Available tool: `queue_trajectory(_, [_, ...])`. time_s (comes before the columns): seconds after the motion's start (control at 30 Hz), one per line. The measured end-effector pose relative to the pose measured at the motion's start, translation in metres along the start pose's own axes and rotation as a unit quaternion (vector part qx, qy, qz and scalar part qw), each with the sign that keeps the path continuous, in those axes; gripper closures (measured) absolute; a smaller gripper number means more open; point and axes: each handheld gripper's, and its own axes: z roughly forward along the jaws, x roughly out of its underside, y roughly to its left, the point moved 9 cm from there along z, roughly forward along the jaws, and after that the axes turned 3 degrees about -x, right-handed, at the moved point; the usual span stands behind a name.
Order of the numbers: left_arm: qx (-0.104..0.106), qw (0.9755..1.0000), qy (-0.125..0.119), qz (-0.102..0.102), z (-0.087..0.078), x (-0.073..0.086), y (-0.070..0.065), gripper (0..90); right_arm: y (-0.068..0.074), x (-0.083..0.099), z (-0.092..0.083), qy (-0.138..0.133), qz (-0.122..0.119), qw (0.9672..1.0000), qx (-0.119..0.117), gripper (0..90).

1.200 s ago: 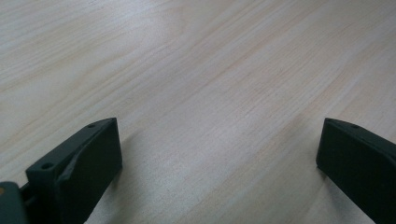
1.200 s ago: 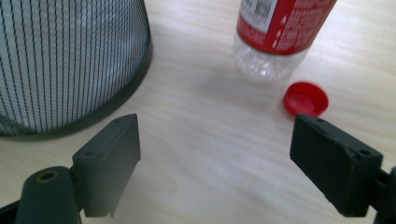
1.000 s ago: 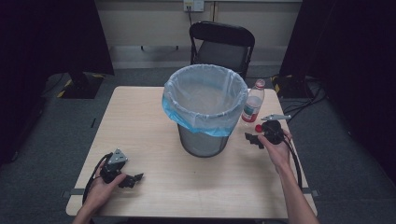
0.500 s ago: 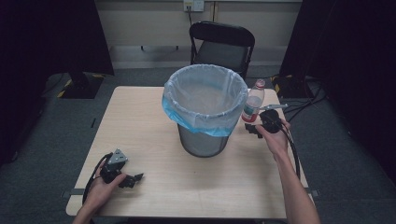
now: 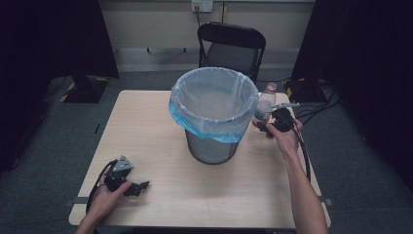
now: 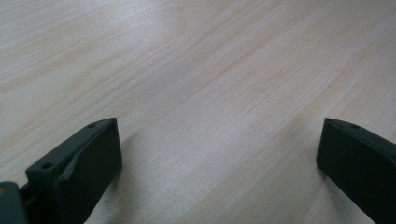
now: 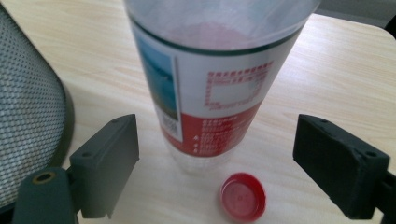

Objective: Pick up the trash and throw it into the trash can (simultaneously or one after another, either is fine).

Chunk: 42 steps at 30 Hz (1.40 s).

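A clear plastic bottle with a red and white label stands uncapped on the table's right side, close beside the bin. In the right gripper view the bottle rises between the two black jaws, and a red cap lies on the wood in front of it. My right gripper is open. Its jaws have just been opening, and the pads stand clear of the bottle on both sides. My left gripper rests at the front left, open over bare wood.
A metal mesh bin with a pale blue liner stands mid-table; its mesh wall is just left of the right gripper. The wooden table has dark floor around it. A black folding chair stands behind.
The right hand has moved away from the person, bringing its gripper up to the bottle. The left hand has stayed put.
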Motion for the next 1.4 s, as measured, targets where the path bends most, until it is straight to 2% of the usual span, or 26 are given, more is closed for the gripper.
queue_trajectory(0.3, [0.000,1.0000,0.000,0.000,0.000,0.000,0.000,0.0,-0.002,0.001,0.018,-0.012,0.007,0.9999,-0.007,14.7])
queue_trajectory(0.5, [0.000,1.0000,0.000,0.000,0.000,0.000,0.000,0.0,-0.003,0.001,0.026,-0.023,0.013,0.9996,-0.003,15.4])
queue_trajectory(0.8, [0.000,1.0000,0.000,0.000,0.000,0.000,0.000,0.0,-0.002,0.002,0.035,-0.030,0.009,0.9995,-0.007,19.8])
queue_trajectory(0.9, [0.000,1.0000,0.000,0.000,0.000,0.000,0.000,0.0,0.000,-0.002,0.039,-0.029,0.012,0.9994,-0.013,16.8])
queue_trajectory(1.03, [0.001,1.0000,-0.002,0.000,0.000,0.000,0.000,0.0,0.003,-0.012,0.043,-0.046,0.007,0.9989,-0.008,17.0])
queue_trajectory(1.07, [0.001,1.0000,-0.002,0.000,0.000,0.000,0.000,0.0,0.003,-0.013,0.044,-0.047,0.007,0.9988,-0.004,19.8])
queue_trajectory(1.1, [0.001,1.0000,-0.002,0.000,0.000,0.000,0.000,0.0,0.003,-0.010,0.046,-0.044,0.009,0.9990,-0.004,27.1])
queue_trajectory(1.4, [0.001,1.0000,-0.002,0.000,0.000,0.000,0.000,0.0,0.002,-0.009,0.043,-0.043,0.019,0.9988,-0.010,27.8])
